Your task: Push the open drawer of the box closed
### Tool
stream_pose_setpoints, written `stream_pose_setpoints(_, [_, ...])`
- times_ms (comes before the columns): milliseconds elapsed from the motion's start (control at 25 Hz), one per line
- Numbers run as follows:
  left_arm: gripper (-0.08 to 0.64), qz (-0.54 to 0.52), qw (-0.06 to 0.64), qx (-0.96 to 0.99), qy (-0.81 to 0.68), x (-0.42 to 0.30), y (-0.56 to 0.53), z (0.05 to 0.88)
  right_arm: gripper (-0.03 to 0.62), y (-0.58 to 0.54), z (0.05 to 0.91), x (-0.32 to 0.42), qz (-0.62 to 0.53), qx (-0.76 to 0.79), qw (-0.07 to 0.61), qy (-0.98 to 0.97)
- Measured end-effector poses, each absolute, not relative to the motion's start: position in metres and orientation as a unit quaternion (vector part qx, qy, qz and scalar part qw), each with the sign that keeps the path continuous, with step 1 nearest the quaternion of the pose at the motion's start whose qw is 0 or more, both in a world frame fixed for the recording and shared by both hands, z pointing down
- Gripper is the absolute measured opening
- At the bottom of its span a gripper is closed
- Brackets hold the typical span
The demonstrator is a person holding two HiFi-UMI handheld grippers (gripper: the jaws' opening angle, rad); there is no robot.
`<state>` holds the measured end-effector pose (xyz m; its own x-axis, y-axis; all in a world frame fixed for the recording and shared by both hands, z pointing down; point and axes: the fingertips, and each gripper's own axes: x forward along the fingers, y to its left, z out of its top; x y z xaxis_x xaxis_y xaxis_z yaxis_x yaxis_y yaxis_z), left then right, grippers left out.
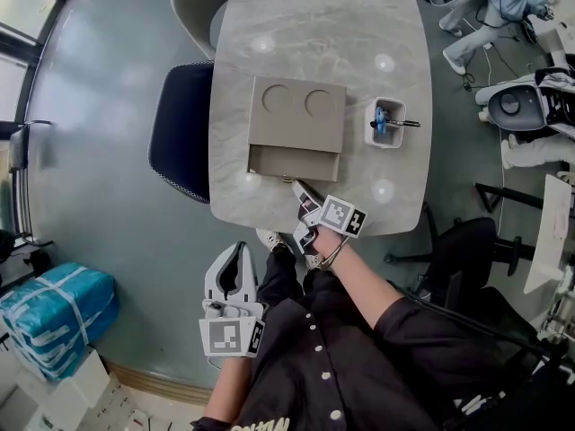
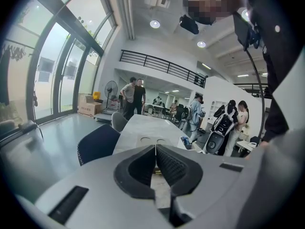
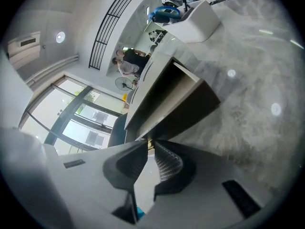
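Left gripper (image 1: pixel 237 248): held low beside the torso, jaws together, nothing between them. Right gripper (image 1: pixel 299 187): arm extended forward, tilted slightly down, jaw tips pinched on a brass knob (image 3: pixel 147 144).

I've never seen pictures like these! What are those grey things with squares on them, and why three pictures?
A person holds a grabbing tool in each hand. One picture comes from a camera on their head, looking down; the other two from cameras riding on the tools. On the grey table sit a flat box with its drawer slightly open and a white tray with a pen. The right claw has its tips at the drawer's gold knob; I can't tell if it pinches it. The left claw is shut, empty, short of the table.
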<state>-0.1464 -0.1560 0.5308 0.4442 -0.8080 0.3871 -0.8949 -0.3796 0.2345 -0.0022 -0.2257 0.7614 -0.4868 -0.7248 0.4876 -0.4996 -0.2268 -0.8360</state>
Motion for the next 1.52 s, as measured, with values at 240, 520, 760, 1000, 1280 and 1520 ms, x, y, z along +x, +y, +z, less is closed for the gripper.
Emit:
stream_pose_setpoints(240, [0.017, 0.106, 0.217, 0.825, -0.510, -0.140, -0.154, 0.535, 0.041, -0.254, 0.761, 0.007, -0.597, -0.507, 0.107, 0.613])
stream_pose_setpoints(520, [0.017, 0.111, 0.223, 0.828, -0.502, -0.134, -0.152, 0.541, 0.041, -0.277, 0.761, 0.015, -0.593, -0.517, 0.120, 0.606])
stream_pose_setpoints(760, [0.017, 0.115, 0.225, 0.827, -0.502, -0.135, -0.153, 0.543, 0.041, -0.294, 0.759, 0.021, -0.588, -0.522, 0.127, 0.605])
stream_pose_setpoints(1000, [0.017, 0.117, 0.227, 0.825, -0.505, -0.137, -0.151, 0.545, 0.040, -0.299, 0.759, 0.023, -0.590, -0.524, 0.133, 0.600])
stream_pose_setpoints(1280, [0.017, 0.112, 0.223, 0.825, -0.508, -0.135, -0.154, 0.543, 0.054, -0.298, 0.761, 0.023, -0.596, -0.521, 0.133, 0.596])
stream_pose_setpoints(1520, [0.017, 0.100, 0.207, 0.827, -0.514, -0.134, -0.159, 0.530, 0.024, -0.273, 0.752, 0.028, -0.593, -0.516, 0.095, 0.611])
